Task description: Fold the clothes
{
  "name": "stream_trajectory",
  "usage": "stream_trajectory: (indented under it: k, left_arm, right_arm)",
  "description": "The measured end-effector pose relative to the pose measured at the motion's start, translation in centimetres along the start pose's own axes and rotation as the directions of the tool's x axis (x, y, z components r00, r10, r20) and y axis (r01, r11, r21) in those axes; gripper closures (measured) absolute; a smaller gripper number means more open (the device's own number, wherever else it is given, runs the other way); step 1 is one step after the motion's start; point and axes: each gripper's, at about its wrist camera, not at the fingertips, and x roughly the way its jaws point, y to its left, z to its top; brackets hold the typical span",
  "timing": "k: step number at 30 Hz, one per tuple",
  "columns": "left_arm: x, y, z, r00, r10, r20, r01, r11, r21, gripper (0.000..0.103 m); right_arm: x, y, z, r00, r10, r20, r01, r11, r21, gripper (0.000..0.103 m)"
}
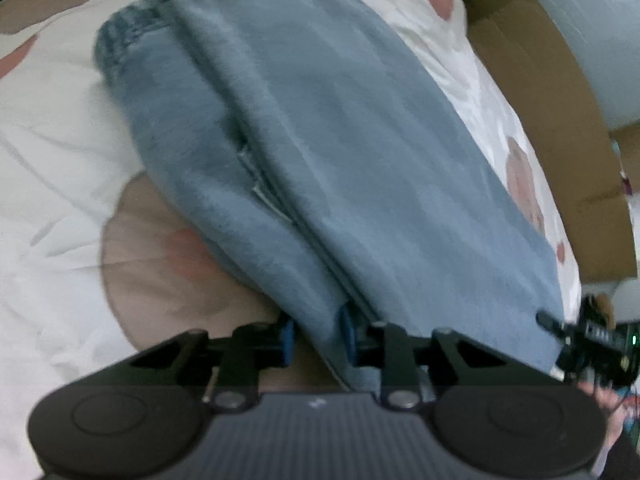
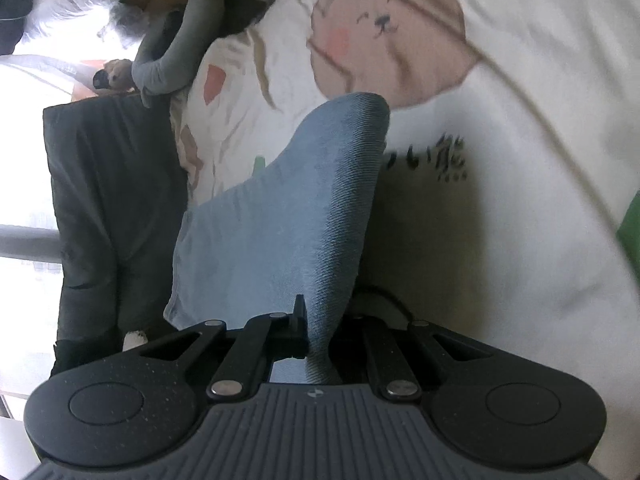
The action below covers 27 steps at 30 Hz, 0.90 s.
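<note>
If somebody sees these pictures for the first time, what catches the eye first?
The blue folded jeans fill the middle of the left wrist view, lying on a white bear-print bedsheet. Both grippers, left and right, pinch the denim at its near edge.

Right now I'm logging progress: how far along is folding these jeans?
Done: the jeans already lie doubled lengthwise on the bedsheet. In hand: the left tongs and right tongs each pinch denim at the near end. Left: carrying that end over toward the far end and letting go.
</note>
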Motion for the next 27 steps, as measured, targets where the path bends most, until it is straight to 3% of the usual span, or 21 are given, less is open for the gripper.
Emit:
stream_trajectory:
  k: [14, 27]
  left_arm:
    - [1.9, -5.5, -2.3, 0.988, -0.096, -0.119, 0.107, 0.991, 0.083, 0.082]
    - [4.0, -9.5, -2.9, 0.979, -0.120, -0.163, 0.142, 0.981, 0.131, 0.083]
  right_arm:
    - [-6.5, -1.2, 2.7, 0.991, -0.076, 0.109, 0.078, 0.997, -0.014, 0.098]
    - [-10.4, -3.3, 3.1, 0.981, -0.116, 0.158, 0.116, 0.993, 0.011, 0.098]
